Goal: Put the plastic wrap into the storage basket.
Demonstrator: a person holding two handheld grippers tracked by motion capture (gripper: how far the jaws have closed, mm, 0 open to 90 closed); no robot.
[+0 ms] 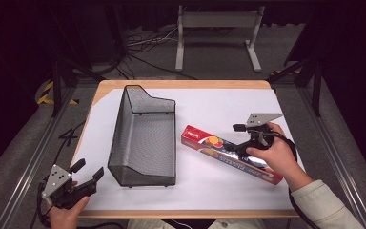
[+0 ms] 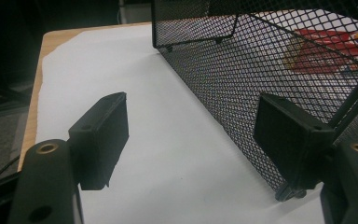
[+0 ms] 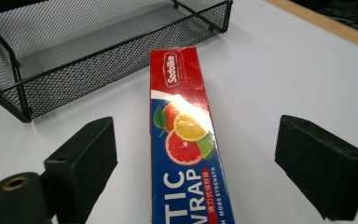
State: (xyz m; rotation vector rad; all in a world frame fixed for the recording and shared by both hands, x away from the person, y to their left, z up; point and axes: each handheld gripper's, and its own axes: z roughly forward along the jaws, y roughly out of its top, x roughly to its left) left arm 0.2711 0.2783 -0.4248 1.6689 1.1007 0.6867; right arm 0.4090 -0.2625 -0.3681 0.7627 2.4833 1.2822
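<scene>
Black fine mesh on the basket [image 1: 143, 138]. Red end, then blue side with white letters and orange, yellow and pink citrus pictures, on the wrap box [image 3: 186, 140] at 3 o'clock. White sheet [image 1: 219, 107] over light wooden counter [image 1: 181, 84]. Black claws.

left gripper [image 1: 86, 172]: black body w/ 2 blocky black jaws, grey 3-cornered plate on top, lower left of frame
right gripper [image 1: 240, 138]: black, same grey plate, black cable looping by wrist, right of centre
jaw arms: brass-coloured bushing in each, seen in both gripper views
sleeve [image 1: 326, 207]: cream/off-white, ribbed cuff, lower right corner
</scene>
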